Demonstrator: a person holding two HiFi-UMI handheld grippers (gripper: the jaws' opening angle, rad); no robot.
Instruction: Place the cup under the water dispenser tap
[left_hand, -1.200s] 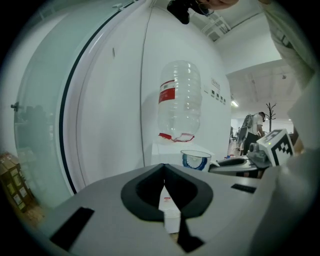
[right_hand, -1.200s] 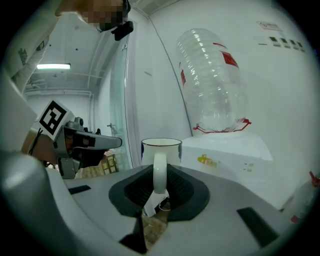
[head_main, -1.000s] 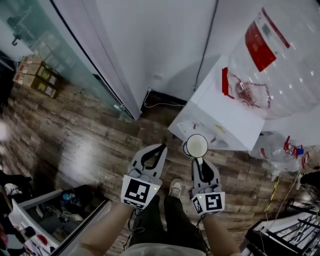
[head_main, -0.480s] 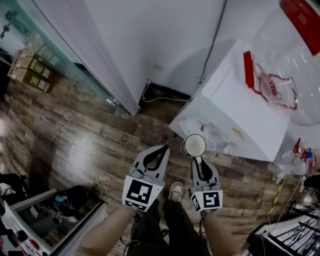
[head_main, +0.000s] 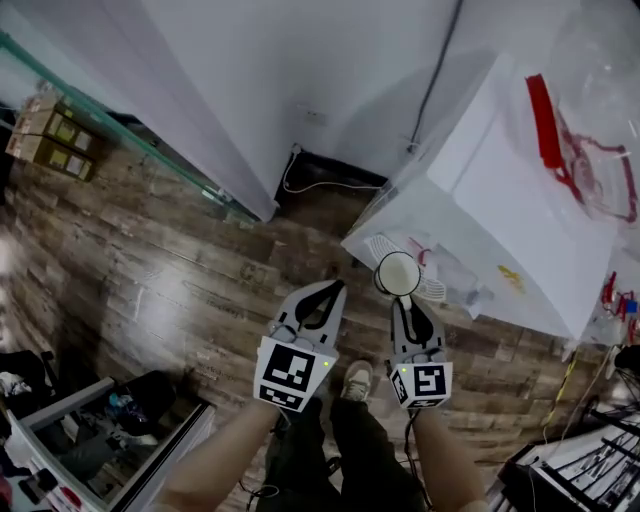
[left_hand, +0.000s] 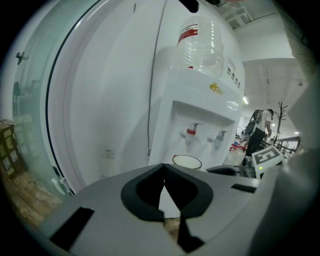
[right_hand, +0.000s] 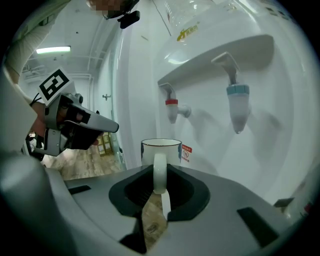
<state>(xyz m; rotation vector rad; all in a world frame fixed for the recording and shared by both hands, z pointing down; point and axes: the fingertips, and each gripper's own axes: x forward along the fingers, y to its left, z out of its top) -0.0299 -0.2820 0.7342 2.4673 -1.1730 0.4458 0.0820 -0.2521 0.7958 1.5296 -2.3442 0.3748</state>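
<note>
A white enamel cup (head_main: 398, 273) with a dark rim hangs upright from my right gripper (head_main: 402, 300), which is shut on its handle (right_hand: 159, 172). In the right gripper view the cup (right_hand: 161, 149) is in front of the white water dispenser (head_main: 500, 190), lower than the red tap (right_hand: 171, 106) and left of the blue tap (right_hand: 237, 106). My left gripper (head_main: 335, 287) is beside it on the left, shut and empty, its tips meeting (left_hand: 164, 168). From the left gripper view I see the cup's rim (left_hand: 186, 161) below both taps (left_hand: 191, 133).
A large clear bottle (left_hand: 199, 42) stands on the dispenser. The white drip tray (head_main: 378, 247) juts out by the cup. A black cable (head_main: 440, 60) runs down the wall to the floor. Cardboard boxes (head_main: 50, 135) lie far left, and an open bin (head_main: 90, 430) at lower left.
Both grippers have come down together, the cup still in the right one. The dispenser's front and drip tray now lie closer to the cup.
</note>
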